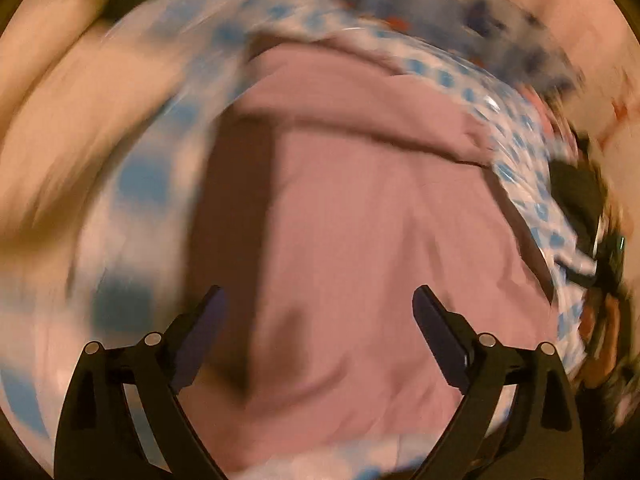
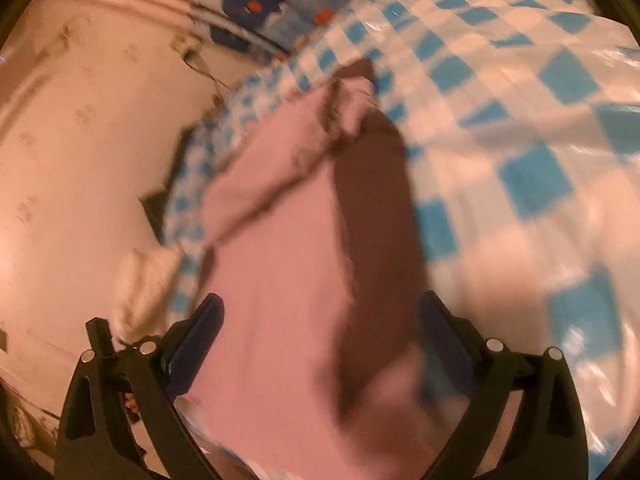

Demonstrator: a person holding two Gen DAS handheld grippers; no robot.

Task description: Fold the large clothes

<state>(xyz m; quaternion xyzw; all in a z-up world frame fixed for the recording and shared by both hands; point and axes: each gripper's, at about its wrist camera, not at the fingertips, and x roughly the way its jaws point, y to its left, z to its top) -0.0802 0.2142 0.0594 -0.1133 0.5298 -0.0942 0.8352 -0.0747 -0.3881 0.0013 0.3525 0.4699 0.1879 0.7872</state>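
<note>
A large pink garment (image 1: 360, 208) lies spread on a blue-and-white checked sheet (image 1: 140, 176), with a fold across its far part. My left gripper (image 1: 318, 296) hangs over its near half, jaws wide open and nothing between the pads. The picture is smeared by motion. In the right wrist view the same pink garment (image 2: 272, 248) runs away from me. Along its right side is a dark brown band (image 2: 376, 220); whether that is cloth or shadow I cannot tell. My right gripper (image 2: 322, 302) stands open astride the garment, and its pads do not press on the fabric.
The checked sheet (image 2: 520, 120) stretches far to the right. Pale pink floor (image 2: 72, 160) lies on the left. A crumpled white cloth (image 2: 140, 280) sits by the sheet's edge. A blue patterned item (image 2: 248, 4) lies at the far end, and a dark object (image 1: 576, 188) is at the right.
</note>
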